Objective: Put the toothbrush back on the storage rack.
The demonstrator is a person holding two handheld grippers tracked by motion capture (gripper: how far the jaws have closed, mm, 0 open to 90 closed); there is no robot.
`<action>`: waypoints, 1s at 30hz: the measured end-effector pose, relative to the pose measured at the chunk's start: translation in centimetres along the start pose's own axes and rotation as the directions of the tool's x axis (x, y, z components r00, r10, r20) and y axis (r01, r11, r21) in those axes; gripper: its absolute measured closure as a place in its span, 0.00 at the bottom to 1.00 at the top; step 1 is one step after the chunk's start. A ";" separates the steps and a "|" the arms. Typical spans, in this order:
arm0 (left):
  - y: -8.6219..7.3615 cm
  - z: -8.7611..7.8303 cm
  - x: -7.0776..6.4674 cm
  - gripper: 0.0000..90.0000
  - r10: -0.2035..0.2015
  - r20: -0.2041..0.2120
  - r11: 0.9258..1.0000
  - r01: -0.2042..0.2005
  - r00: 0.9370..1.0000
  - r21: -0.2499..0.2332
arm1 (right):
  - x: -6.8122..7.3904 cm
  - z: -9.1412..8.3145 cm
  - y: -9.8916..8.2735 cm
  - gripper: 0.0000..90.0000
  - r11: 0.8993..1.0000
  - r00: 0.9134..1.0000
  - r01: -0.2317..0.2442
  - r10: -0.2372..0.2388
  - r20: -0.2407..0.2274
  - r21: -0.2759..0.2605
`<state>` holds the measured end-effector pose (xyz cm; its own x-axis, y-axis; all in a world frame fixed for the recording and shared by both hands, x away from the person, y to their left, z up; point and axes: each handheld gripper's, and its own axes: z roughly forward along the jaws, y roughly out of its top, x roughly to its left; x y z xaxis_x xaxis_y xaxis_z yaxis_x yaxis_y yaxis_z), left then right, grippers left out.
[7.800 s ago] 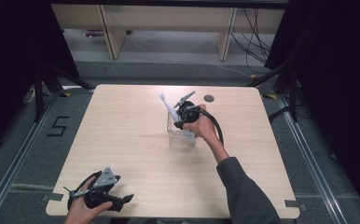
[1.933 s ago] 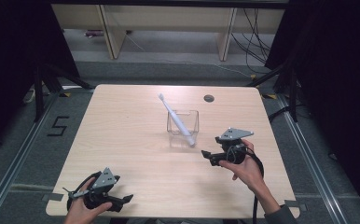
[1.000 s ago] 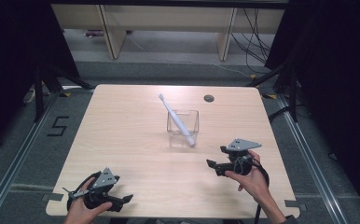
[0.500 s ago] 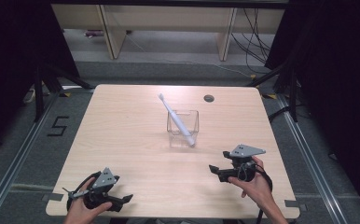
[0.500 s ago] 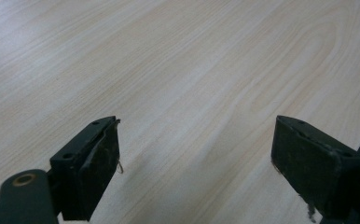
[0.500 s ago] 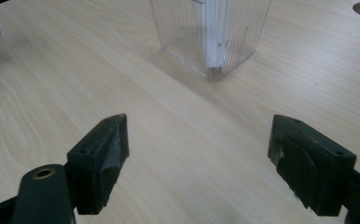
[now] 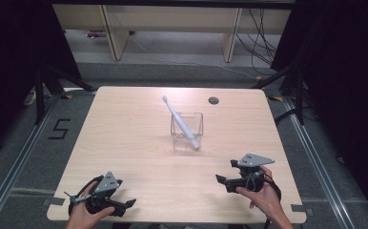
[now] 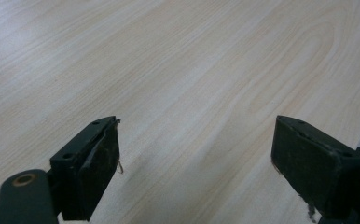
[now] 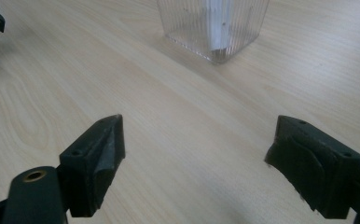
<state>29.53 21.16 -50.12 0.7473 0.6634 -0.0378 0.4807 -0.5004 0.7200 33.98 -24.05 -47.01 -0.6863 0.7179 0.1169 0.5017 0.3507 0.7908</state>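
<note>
- The white toothbrush [image 7: 181, 123] stood slanted in the clear ribbed square plastic cup [image 7: 187, 132] near the middle of the pale wood-grain table [image 7: 139, 143]; its head leaned out over the cup's far-left rim, its lower end rested at the cup's near-right corner.
- In the right gripper view the cup [image 9: 214, 28] was cut off by the top edge; the toothbrush [image 9: 217, 23] showed as a blurred white strip behind the ribbed wall, its head out of frame.
- The right gripper [image 7: 229, 180], black with a grey three-cornered plate, sat near the table's near-right edge, well apart from the cup; its jaws had just been opening and stood wide apart with bare tabletop between them [image 9: 194, 163].
- The left gripper [image 7: 125, 204], held at the near-left edge, was partly cut off by the bottom of the high view; its jaws stood wide apart over bare wood [image 8: 194, 168].
- A small dark round hole [image 7: 213, 100] lay in the table's far side; whether it held a fitting could not be made out.
</note>
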 end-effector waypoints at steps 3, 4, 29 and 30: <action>0.0 0.0 0.0 0.17 -0.010 0.006 1.000 0.010 1.000 -0.007 | -0.2 -0.1 -0.3 0.19 1.000 1.000 0.027 -0.027 -0.013 0.000; 0.0 0.0 0.0 0.17 -0.009 0.006 1.000 0.009 1.000 -0.006 | 0.0 -0.1 -0.4 0.19 1.000 1.000 -0.003 0.003 -0.013 0.005; 0.0 -0.1 -0.1 0.17 0.002 -0.002 1.000 -0.002 1.000 -0.001 | 0.2 -0.6 -2.7 0.18 0.998 0.999 -0.022 0.024 -0.022 0.056; 0.0 -0.1 0.0 0.17 0.002 -0.002 1.000 -0.002 1.000 0.000 | 0.0 -0.7 -2.8 0.18 0.999 1.000 0.008 -0.009 0.005 0.052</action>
<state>29.44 21.19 -50.06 0.7475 0.6633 -0.0349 0.4788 -0.5018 0.7204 32.20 -25.41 -48.84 -0.6878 0.7179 0.1071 0.5225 0.3873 0.7596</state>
